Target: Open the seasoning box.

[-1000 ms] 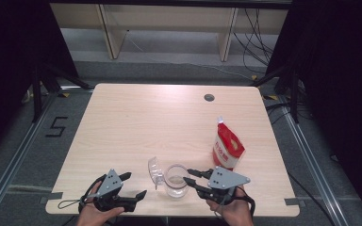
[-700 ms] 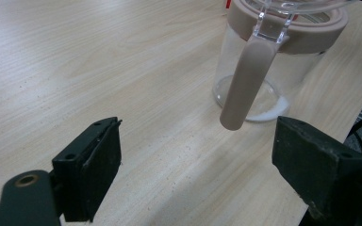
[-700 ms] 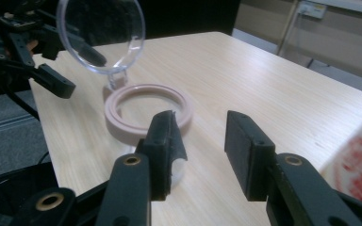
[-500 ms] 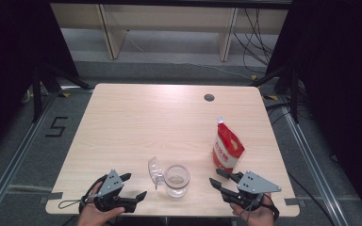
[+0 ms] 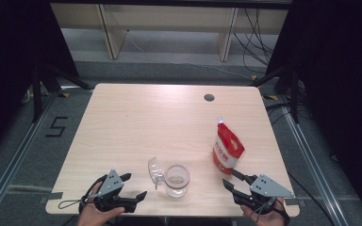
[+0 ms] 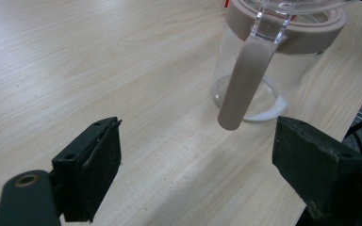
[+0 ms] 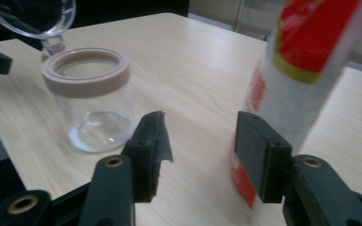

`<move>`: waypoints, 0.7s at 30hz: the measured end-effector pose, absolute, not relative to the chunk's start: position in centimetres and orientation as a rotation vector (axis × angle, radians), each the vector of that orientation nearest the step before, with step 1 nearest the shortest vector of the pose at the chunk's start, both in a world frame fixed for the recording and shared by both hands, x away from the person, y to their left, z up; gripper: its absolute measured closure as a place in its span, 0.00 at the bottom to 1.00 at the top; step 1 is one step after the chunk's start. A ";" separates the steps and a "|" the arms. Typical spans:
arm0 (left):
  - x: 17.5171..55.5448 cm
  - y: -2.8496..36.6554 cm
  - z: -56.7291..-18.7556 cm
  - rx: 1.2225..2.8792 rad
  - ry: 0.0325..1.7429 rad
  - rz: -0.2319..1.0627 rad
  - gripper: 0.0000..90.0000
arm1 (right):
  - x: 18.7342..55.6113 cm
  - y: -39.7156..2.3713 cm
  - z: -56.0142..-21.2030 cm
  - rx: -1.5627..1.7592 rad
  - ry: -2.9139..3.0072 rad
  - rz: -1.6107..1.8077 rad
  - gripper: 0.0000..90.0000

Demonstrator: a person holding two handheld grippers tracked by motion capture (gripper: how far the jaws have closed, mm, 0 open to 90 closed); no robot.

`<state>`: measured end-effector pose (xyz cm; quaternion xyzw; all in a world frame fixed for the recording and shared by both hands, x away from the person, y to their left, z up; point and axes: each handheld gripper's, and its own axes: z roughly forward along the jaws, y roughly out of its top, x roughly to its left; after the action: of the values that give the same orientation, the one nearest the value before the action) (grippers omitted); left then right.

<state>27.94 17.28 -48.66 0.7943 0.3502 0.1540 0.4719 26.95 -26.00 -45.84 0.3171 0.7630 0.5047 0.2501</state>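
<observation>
Glass jar [image 5: 176,179] with lid flipped open; both hand-held grippers, left [image 5: 133,186] and right [image 5: 232,180], flank it, open and empty, the right one's jaws just widened.

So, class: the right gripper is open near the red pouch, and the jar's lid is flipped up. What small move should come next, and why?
Probably ease the right gripper forward around the red pouch and close. Its jaws, just opening, hold nothing; the pouch stands upright just ahead, and the glass jar is open.
</observation>
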 end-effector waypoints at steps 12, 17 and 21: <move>27.7 17.5 -48.6 1.934 0.869 0.381 0.18 | 27.5 -27.4 -46.5 1.000 2.026 1.310 0.44; 27.7 17.4 -48.6 1.936 0.871 0.378 0.18 | 27.8 -27.6 -46.7 1.036 2.004 1.289 0.39; 27.6 17.3 -48.6 1.947 0.851 0.376 0.18 | 28.3 -27.7 -46.8 1.042 1.987 1.297 0.34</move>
<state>27.61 17.27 -48.56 0.7952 0.3477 0.1537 0.4724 28.30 -27.73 -46.85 0.3870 0.7379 0.4818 0.2714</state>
